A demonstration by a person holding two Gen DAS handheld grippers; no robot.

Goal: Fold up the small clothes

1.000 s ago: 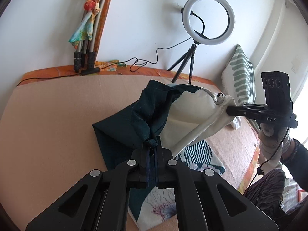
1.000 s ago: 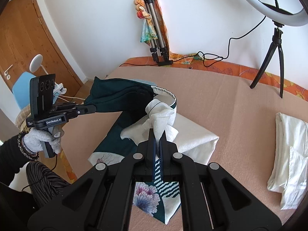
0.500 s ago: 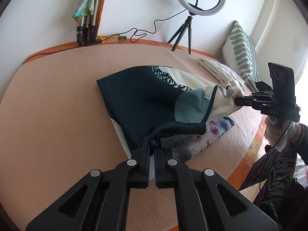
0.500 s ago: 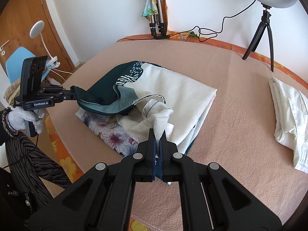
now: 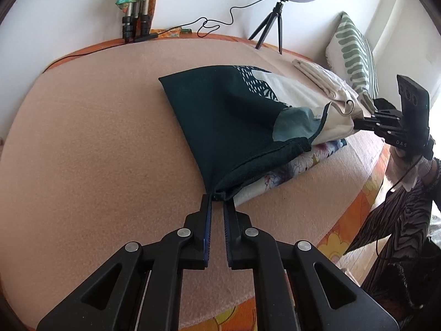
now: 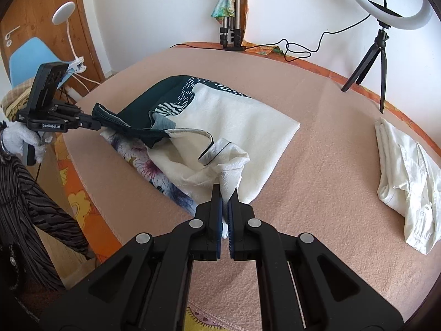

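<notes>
A garment in dark teal and cream, with a flower print underneath, lies folded over on the peach blanket. My left gripper has the dark teal corner between its fingertips. Its jaws are opening, a narrow gap shows, and the cloth still runs taut from them. In the right wrist view the left gripper holds that dark hem just above the bed. My right gripper is shut on the cream corner of the garment, low over the blanket. It also shows at the right as the right gripper.
A folded white garment lies at the right of the bed. A ring light on a small tripod and a folded tripod stand by the far wall. A striped pillow leans far right. The bed's orange edge is near the person's legs.
Both grippers came down and toward me, laying the lifted garment's top half over onto the bed. The left jaws have parted slightly.
</notes>
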